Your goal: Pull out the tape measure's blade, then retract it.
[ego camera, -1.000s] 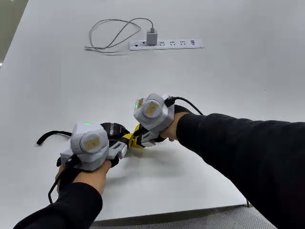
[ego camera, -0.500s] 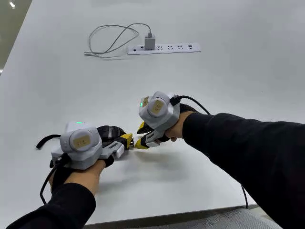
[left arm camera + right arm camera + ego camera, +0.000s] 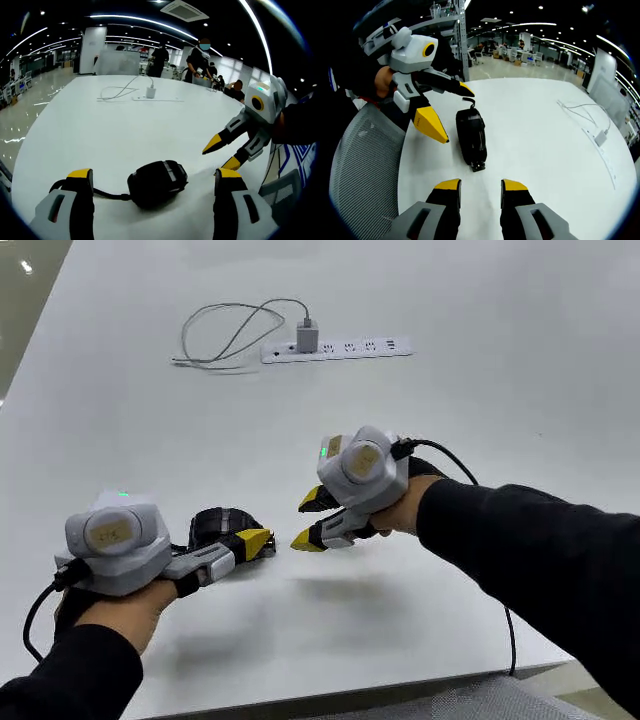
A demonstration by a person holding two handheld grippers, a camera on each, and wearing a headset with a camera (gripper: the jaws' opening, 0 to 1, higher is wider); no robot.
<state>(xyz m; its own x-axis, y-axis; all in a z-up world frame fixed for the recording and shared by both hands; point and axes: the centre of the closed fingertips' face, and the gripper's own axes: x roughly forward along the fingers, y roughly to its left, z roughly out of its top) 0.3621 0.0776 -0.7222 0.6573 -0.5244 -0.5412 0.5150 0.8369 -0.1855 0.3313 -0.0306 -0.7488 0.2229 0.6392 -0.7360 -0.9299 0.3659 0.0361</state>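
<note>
A black tape measure (image 3: 213,524) (image 3: 157,182) (image 3: 471,136) lies on the white table (image 3: 420,400), with no blade showing outside its case. My left gripper (image 3: 228,538) (image 3: 153,175) is open, its yellow-tipped jaws standing wide on either side of the case without touching it. A thin black strap (image 3: 104,194) runs from the case toward the left jaw. My right gripper (image 3: 311,522) (image 3: 480,184) is open and holds nothing, a short way to the right of the tape measure. Each gripper shows in the other's view: the right gripper (image 3: 220,156), the left gripper (image 3: 458,117).
A white power strip (image 3: 335,348) with a plugged-in charger and a looped grey cable (image 3: 225,330) lies at the far side of the table. The table's near edge (image 3: 330,685) runs just below my hands. People stand beyond the table in the left gripper view.
Both grippers have drawn apart from where they met at the tape measure: the left gripper has backed off to the left, the right one to the right. The tape measure now lies free.
</note>
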